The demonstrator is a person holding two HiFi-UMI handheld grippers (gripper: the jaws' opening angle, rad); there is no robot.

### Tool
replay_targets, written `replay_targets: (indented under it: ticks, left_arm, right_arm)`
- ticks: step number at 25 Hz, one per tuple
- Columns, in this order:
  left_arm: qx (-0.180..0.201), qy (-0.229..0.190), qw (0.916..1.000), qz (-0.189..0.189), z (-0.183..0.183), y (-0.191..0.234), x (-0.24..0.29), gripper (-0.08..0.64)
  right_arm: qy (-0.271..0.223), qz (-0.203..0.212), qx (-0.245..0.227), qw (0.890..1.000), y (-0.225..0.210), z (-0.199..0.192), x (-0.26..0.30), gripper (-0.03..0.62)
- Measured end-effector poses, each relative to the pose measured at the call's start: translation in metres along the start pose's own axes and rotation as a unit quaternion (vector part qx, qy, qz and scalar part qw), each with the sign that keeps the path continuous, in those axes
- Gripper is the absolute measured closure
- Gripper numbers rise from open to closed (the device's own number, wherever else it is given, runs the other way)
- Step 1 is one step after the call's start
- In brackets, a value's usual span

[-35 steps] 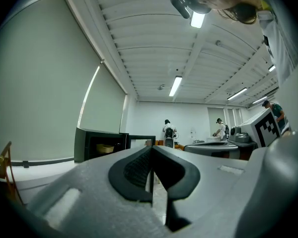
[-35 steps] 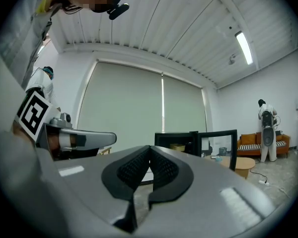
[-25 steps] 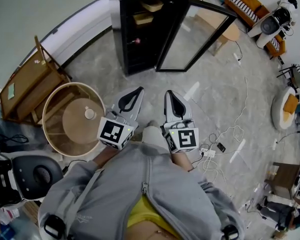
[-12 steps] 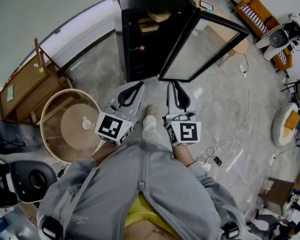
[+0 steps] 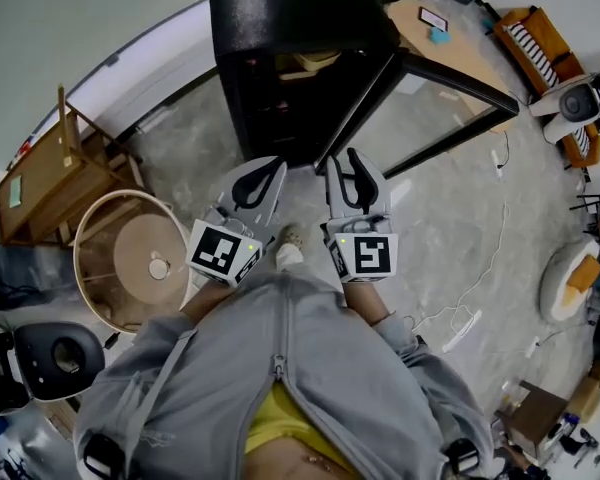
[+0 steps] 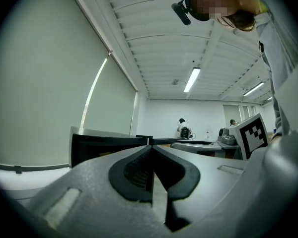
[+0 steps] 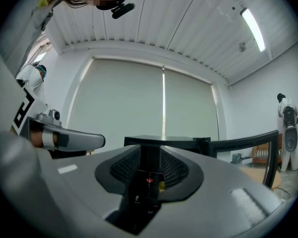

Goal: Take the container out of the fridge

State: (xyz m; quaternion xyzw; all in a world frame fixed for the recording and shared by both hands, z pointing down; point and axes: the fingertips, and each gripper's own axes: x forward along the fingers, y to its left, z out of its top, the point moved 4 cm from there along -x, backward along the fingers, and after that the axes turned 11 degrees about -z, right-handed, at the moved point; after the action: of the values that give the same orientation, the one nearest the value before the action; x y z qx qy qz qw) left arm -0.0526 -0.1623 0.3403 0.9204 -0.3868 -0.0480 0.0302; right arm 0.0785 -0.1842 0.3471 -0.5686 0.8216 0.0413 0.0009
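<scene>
A black fridge (image 5: 280, 28) stands ahead with its glass door (image 5: 420, 108) swung open to the right. On its shelves lie tan containers (image 5: 315, 60), partly hidden in shadow. My left gripper (image 5: 273, 165) is held low in front of the fridge's foot, jaws shut with the pads meeting and nothing in them (image 6: 150, 155). To its right, my right gripper (image 5: 342, 158) points at the open front; its jaws are opening, a narrow gap shows between them (image 7: 150, 157), and nothing is in it. The fridge (image 7: 164, 142) shows through that gap.
A round wooden tub (image 5: 130, 258) and a wooden rack (image 5: 50, 168) stand to the left, with a black chair (image 5: 55, 358) nearer me. Cables (image 5: 480, 268) trail over the floor on the right. A wooden table (image 5: 450, 38) stands behind the door.
Both grippers and I have moved closer to the fridge, which now fills more of the top of the head view. The right jaws have parted a little.
</scene>
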Motion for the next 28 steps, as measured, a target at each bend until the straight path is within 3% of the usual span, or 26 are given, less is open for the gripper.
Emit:
replay_targets:
  ticks: [10,17,28]
  left_arm:
    - [-0.004,0.005,0.9993,0.037,-0.021,0.055,0.064,0.557]
    - [-0.015,0.009,0.9988,0.046,-0.031,0.076,0.082,0.557]
    - [-0.011,0.023,0.9991,0.034,-0.041,0.108,0.106,0.557]
  right_arm:
    - [0.024,0.051,0.012,0.998,-0.030,-0.037,0.090,0.415]
    - [0.049,0.052,0.016,0.997,-0.039,-0.064,0.121,0.326]
    - [0.091,0.055,0.014,0.994,-0.037,-0.109,0.179,0.265]
